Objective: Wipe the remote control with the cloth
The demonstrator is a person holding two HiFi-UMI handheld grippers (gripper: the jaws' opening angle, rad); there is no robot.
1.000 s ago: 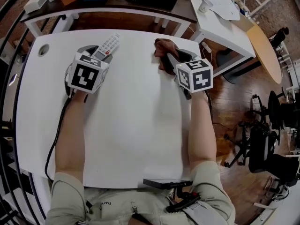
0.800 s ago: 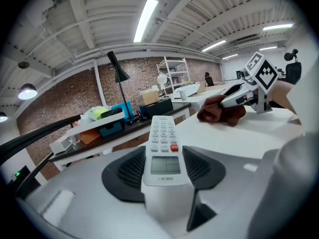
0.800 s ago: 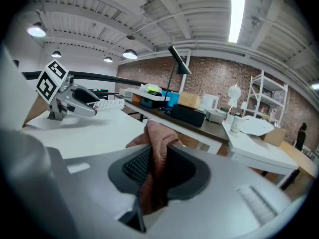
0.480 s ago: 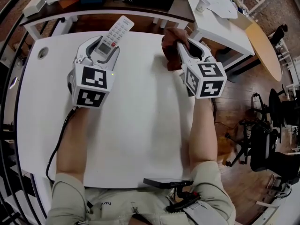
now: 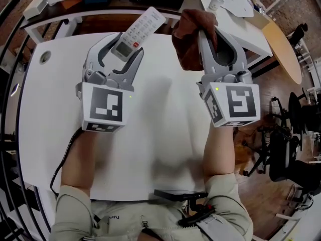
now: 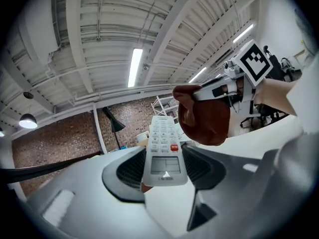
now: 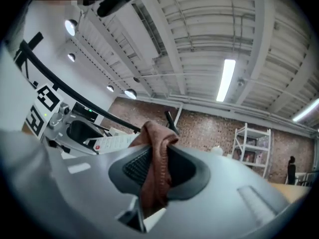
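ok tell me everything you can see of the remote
The remote is a slim white plastic bar with a small grey screen near the held end, a red button above it and rows of pale keys. The left gripper clamps its screen end, the far end pointing away from the person. The cloth hangs beside it, not touching.
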